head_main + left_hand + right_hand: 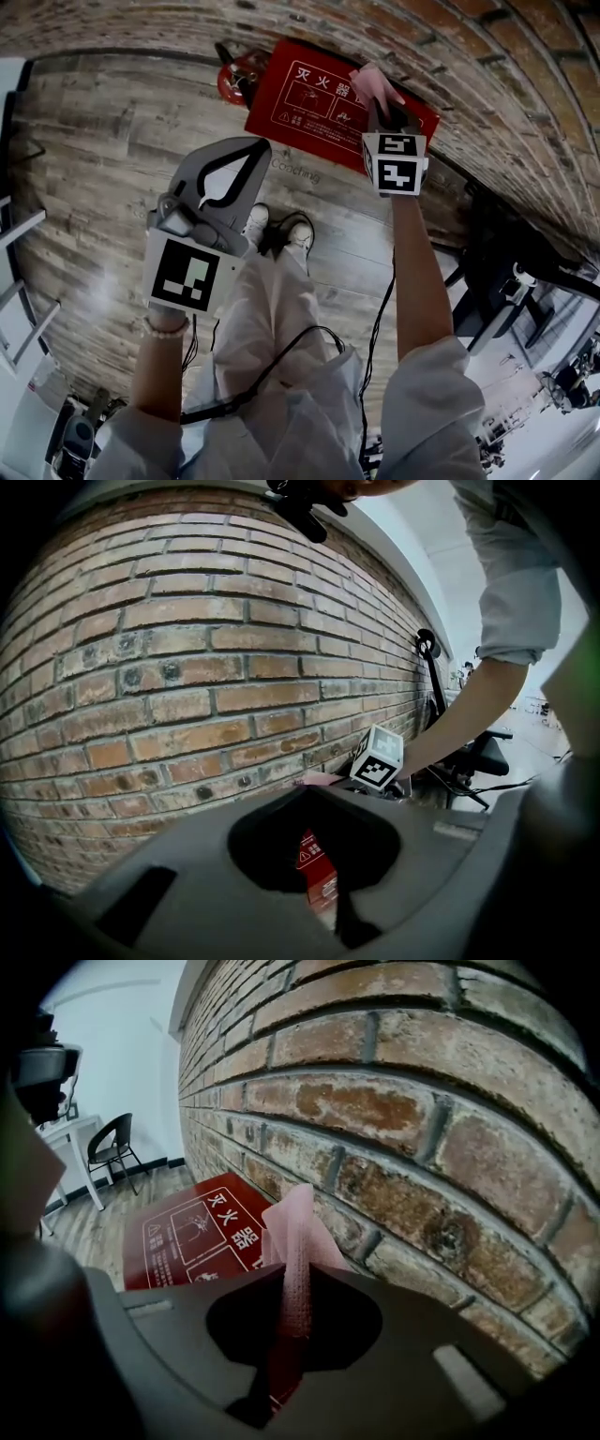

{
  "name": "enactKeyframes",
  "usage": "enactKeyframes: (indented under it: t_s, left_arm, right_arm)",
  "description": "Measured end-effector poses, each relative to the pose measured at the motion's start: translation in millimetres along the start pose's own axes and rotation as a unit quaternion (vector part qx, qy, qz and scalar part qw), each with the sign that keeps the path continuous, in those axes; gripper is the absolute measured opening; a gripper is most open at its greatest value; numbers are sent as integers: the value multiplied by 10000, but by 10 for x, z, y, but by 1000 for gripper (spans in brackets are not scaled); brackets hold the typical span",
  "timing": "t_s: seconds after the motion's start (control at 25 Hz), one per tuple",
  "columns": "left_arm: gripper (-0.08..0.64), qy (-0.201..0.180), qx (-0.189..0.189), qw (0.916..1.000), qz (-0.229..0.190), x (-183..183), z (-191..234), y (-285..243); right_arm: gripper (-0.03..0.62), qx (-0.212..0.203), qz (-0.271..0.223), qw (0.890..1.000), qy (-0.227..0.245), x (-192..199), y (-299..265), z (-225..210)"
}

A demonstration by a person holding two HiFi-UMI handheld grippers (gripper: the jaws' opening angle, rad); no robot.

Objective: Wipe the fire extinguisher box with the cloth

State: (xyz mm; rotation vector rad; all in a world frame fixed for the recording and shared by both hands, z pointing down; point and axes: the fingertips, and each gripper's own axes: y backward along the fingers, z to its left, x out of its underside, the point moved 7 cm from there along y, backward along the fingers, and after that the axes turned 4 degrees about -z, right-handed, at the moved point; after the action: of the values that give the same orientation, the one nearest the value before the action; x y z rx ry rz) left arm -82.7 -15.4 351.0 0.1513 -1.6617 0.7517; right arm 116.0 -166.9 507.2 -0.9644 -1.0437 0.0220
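Pinching the pink cloth [375, 82] between shut fingers, the right gripper [382, 110] should press it flat across the red fire extinguisher box [305, 98] at the brick wall's [487, 56] foot, while the left gripper [222, 183] hangs back, fingers closed on nothing.

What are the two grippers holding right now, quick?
Left gripper: shut, nothing in it.
Right gripper: shut on the pink waffle-textured cloth.

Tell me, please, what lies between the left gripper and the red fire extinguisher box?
Nothing but a short stretch of bare wooden floor lies between the left gripper and the fire extinguisher box. The head view shows this.
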Motion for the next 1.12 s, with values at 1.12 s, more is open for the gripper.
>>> enactKeyframes:
  t_s: [1.12]
  left_arm:
    - [-2,-120,299,9995,51,-88,-390,-224]
  right_arm:
    - [20,973,544,9927,-454,769,542,-894]
